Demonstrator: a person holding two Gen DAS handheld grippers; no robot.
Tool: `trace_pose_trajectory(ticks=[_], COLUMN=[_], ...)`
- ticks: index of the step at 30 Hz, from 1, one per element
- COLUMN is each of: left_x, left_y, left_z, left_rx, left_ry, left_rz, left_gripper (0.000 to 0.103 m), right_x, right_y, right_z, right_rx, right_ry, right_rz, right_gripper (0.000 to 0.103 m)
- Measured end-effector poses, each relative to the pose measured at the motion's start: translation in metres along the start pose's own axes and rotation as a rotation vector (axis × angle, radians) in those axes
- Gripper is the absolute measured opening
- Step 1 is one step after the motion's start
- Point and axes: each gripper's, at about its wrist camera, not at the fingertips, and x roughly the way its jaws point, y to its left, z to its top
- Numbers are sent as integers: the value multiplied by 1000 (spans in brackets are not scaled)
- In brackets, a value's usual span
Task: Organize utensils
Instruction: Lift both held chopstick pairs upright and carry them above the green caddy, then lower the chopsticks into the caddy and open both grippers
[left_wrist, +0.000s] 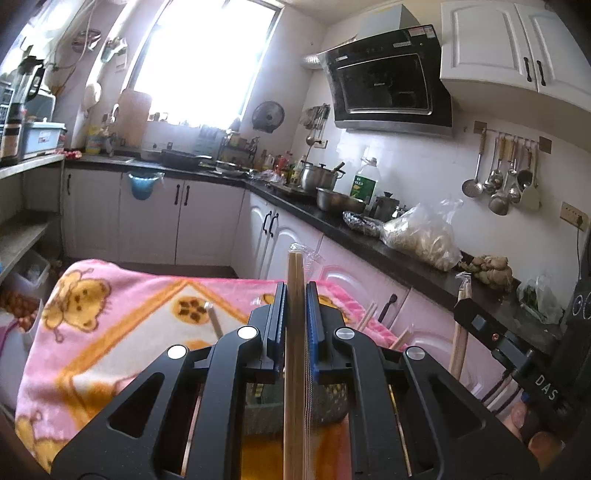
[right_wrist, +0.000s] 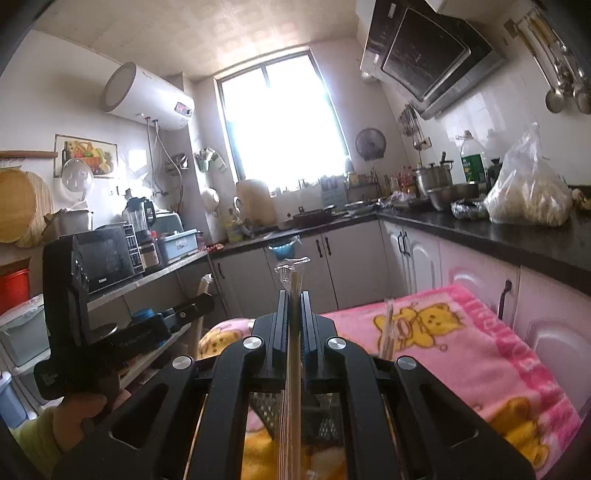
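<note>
My left gripper (left_wrist: 295, 286) is shut on a pair of wooden chopsticks in a clear wrapper (left_wrist: 295, 273), held upright above the pink bear blanket (left_wrist: 110, 317). My right gripper (right_wrist: 294, 295) is shut on another wrapped pair of chopsticks (right_wrist: 293, 280), also upright. A dark mesh utensil holder (right_wrist: 273, 413) sits on the blanket right below the right gripper; it also shows under the left gripper (left_wrist: 258, 410). More chopsticks stand in it (right_wrist: 388, 332), and several stick up in the left wrist view (left_wrist: 365, 315). The right gripper shows at the right of the left wrist view (left_wrist: 476, 321), holding its chopsticks (left_wrist: 460, 332).
A dark counter (left_wrist: 369, 236) runs along the right with pots, an oil bottle and a plastic bag (left_wrist: 421, 236). White cabinets (left_wrist: 155, 218) stand below it. A shelf with a microwave (right_wrist: 107, 258) is on the left. The left gripper shows in the right wrist view (right_wrist: 199, 304).
</note>
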Motion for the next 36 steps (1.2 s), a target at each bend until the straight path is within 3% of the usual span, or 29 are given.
trace_pose_trajectory(ticks=[17, 27, 36], left_x=[27, 45, 65], left_y=[-5, 3, 10], left_z=[32, 37, 31], left_rx=[12, 26, 43], left_ry=[-99, -192, -223], left_rz=[-12, 66, 116], left_gripper=[5, 5, 5], right_x=[34, 55, 82], right_y=[-3, -12, -25], right_z=[27, 33, 23], right_rx=[-30, -52, -87], right_ry=[-64, -140, -198], right_rz=[-20, -55, -159], right_gripper=[6, 6, 6])
